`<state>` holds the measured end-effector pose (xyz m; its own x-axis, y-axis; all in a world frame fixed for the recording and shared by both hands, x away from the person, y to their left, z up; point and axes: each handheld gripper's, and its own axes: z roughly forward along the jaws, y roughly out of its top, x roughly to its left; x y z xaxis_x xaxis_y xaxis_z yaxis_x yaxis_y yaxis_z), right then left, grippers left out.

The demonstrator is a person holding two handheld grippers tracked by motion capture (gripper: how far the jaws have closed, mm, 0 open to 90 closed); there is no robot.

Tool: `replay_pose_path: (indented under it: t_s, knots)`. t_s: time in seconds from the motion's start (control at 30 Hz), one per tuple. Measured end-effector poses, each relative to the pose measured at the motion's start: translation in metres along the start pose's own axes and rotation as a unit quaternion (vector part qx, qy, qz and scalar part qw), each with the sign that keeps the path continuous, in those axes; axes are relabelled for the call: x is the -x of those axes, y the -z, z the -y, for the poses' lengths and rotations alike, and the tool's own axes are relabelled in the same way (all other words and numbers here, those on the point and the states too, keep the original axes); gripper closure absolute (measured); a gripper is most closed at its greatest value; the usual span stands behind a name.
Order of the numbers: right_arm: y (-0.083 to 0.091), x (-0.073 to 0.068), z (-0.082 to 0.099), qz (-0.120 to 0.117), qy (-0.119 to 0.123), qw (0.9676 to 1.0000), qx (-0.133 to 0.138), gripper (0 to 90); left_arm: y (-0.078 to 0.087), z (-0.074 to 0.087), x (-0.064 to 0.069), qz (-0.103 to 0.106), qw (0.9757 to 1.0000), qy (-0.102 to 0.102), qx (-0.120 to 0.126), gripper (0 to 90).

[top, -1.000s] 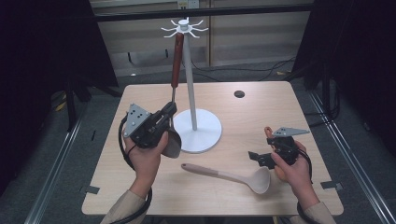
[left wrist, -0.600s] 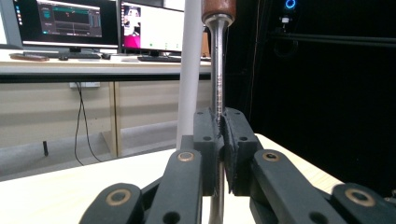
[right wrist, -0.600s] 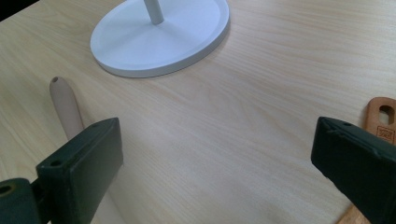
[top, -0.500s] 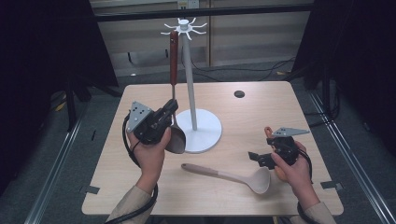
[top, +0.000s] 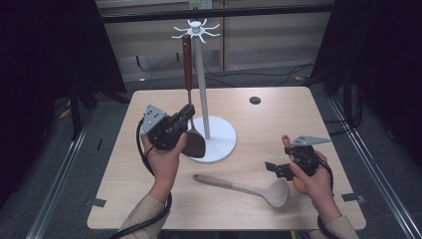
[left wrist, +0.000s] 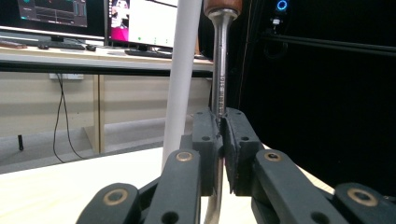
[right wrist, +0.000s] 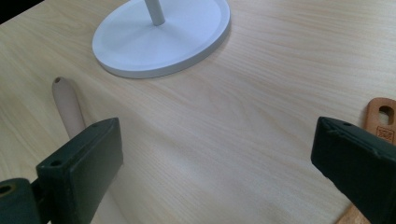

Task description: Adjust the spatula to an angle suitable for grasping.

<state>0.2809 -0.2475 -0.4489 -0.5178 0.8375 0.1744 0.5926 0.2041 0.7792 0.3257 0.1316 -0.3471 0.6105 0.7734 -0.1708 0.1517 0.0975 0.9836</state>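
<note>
The table (top: 249, 124) has a pale wooden top with rounded corners, and a small dark round spot (top: 255, 100) lies on it behind and to the right of the white stand (top: 201, 84). The stand is the landmark here: a round white base, a thin pole and a crown of hooks on top.

The left gripper (top: 185, 115) is just left of the pole, and its jaws are clamped on the metal shaft of the spatula (top: 187, 59). The spatula stands upright beside the pole, with its brown handle reaching up close to the hooks and its dark blade low, over the front left edge of the base.

In front of the stand, a pale wooden ladle (top: 244, 188) lies flat on the table. The right gripper (top: 271, 168) rests to the right of the stand, jaws wide apart with nothing between them.

Around the table the room is dark, with black curtains on both sides. Behind the stand there is a light wall with cables on the grey floor.
</note>
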Motion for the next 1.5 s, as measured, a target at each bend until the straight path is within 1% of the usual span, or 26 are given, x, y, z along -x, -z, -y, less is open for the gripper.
replay_pose_path:
  t_s: [0.13,0.17,0.27,0.43,0.47,0.57,0.6,0.63,0.67,0.7,0.8,0.83,0.87,0.9,0.97,1.03,1.07,1.1,1.17,1.2,1.23,1.27,1.3,1.37,1.47,1.5]
  knots:
    - [0.000,0.000,0.000,0.000,0.001,1.0000,-0.001,2.0,-0.002,0.001,0.000,-0.001,1.0000,0.002,0.001,83.1]
    - [0.000,0.000,0.000,-0.001,0.001,1.0000,-0.001,2.0,-0.004,0.002,0.000,-0.002,0.9999,0.010,0.007,82.9]
    - [0.000,0.000,0.000,-0.001,0.001,1.0000,-0.001,2.0,-0.006,0.002,-0.001,-0.003,1.0000,0.000,-0.003,82.7]
    - [0.000,0.000,0.000,-0.001,-0.001,1.0000,-0.001,2.0,-0.010,0.001,-0.001,-0.006,0.9999,0.009,0.001,82.6]
    - [0.000,0.000,0.000,-0.001,-0.001,1.0000,-0.001,2.0,-0.010,0.001,-0.002,-0.007,1.0000,0.002,-0.002,82.6]
    - [0.000,0.001,0.001,-0.002,0.000,1.0000,-0.002,2.0,-0.013,0.002,-0.004,-0.008,1.0000,0.001,-0.005,81.2]
    - [0.000,0.001,0.001,-0.002,-0.001,1.0000,-0.001,2.0,-0.014,0.003,-0.004,-0.010,0.9999,0.012,0.001,81.2]
    - [0.000,0.001,0.001,-0.002,-0.001,1.0000,-0.001,2.0,-0.015,0.003,-0.004,-0.012,0.9999,0.012,0.003,81.2]
    - [0.000,0.001,0.001,-0.001,-0.001,1.0000,-0.001,2.0,-0.014,0.003,-0.006,-0.012,0.9999,0.000,-0.006,81.2]
    - [0.000,0.001,0.001,-0.002,0.000,1.0000,-0.001,2.0,-0.015,0.004,-0.006,-0.014,0.9999,0.006,-0.002,81.2]
    - [0.000,0.001,0.001,-0.002,0.000,1.0000,-0.002,2.0,-0.016,0.004,-0.008,-0.012,0.9999,0.001,-0.006,81.0]
    - [0.000,0.001,0.001,-0.002,0.000,1.0000,-0.002,2.0,-0.017,0.005,-0.007,-0.015,0.9998,0.011,0.002,81.0]
    - [0.000,0.001,0.001,-0.002,0.000,1.0000,-0.001,2.0,-0.017,0.005,-0.008,-0.014,0.9999,0.003,-0.004,81.0]
    - [0.000,0.001,0.001,-0.002,0.000,1.0000,-0.002,2.0,-0.018,0.005,-0.008,-0.014,0.9999,0.007,-0.001,80.9]
    - [0.000,0.001,0.001,-0.001,-0.001,1.0000,-0.001,2.0,-0.017,0.004,-0.009,-0.014,0.9999,-0.001,-0.008,80.9]
    - [0.000,0.002,0.001,-0.001,0.000,1.0000,0.000,2.0,-0.015,0.003,-0.007,-0.021,0.9998,0.002,0.003,80.7]
    - [0.001,0.002,0.001,-0.002,0.000,1.0000,0.000,2.0,-0.012,0.001,-0.005,-0.027,0.9995,-0.003,0.018,80.8]
    - [0.001,0.002,0.001,-0.002,0.000,1.0000,0.000,2.0,-0.012,0.001,-0.005,-0.027,0.9995,-0.003,0.018,80.8]
    - [0.001,0.001,0.001,-0.001,0.000,1.0000,-0.001,2.0,-0.006,-0.005,-0.004,-0.026,0.9989,-0.007,0.038,80.4]
    - [0.001,0.001,0.001,-0.001,0.000,1.0000,-0.001,2.0,-0.006,-0.005,-0.004,-0.026,0.9989,-0.007,0.038,80.4]
    - [0.001,0.001,0.001,-0.001,-0.001,1.0000,0.000,2.0,-0.003,-0.011,-0.002,-0.021,0.9982,-0.008,0.055,80.6]
    - [0.001,0.001,0.000,-0.001,-0.001,1.0000,0.000,2.0,-0.003,-0.011,-0.002,-0.021,0.9982,-0.008,0.055,81.5]
    - [0.001,0.001,0.000,0.000,0.000,1.0000,0.000,2.0,-0.001,-0.019,0.001,-0.019,0.9971,-0.009,0.073,83.7]
    - [0.001,0.001,0.000,-0.001,0.000,1.0000,0.001,2.0,0.000,-0.027,0.003,-0.016,0.9959,-0.012,0.088,90.0]
    - [0.001,0.001,0.000,0.000,-0.001,1.0000,0.000,2.0,-0.001,-0.036,0.006,-0.008,0.9947,-0.008,0.102,90.0]
    - [0.000,0.000,0.000,-0.001,0.001,1.0000,-0.001,2.0,-0.001,-0.041,0.007,-0.009,0.9944,-0.014,0.104,90.0]
